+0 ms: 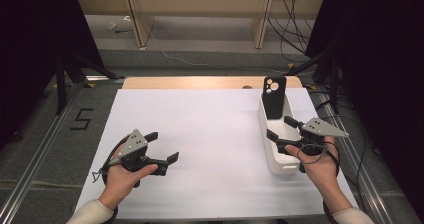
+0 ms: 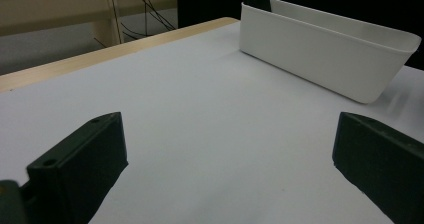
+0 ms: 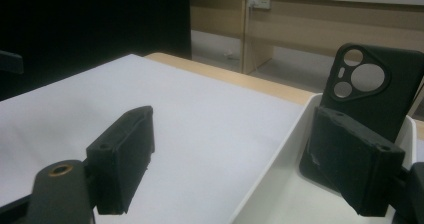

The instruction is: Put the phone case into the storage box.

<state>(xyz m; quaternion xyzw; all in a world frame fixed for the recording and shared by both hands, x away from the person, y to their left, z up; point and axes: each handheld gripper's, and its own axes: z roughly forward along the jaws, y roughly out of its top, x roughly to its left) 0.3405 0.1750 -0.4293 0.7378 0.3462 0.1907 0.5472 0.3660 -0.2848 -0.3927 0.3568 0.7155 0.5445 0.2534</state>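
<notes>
High view: a black phone case (image 1: 274, 97) stands upright at the far end of a white bin (image 1: 276, 160) along the tabletop's (image 1: 210, 134) right edge. The right tool (image 1: 281, 129), jaws wide and empty, straddles the bin's left wall; the left tool (image 1: 162, 149) gapes empty near the front-left corner

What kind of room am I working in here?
Likely a lab recording bay: a white-covered table, dark curtains at both sides, loose cables on the floor, and a floor mark reading 5.
</notes>
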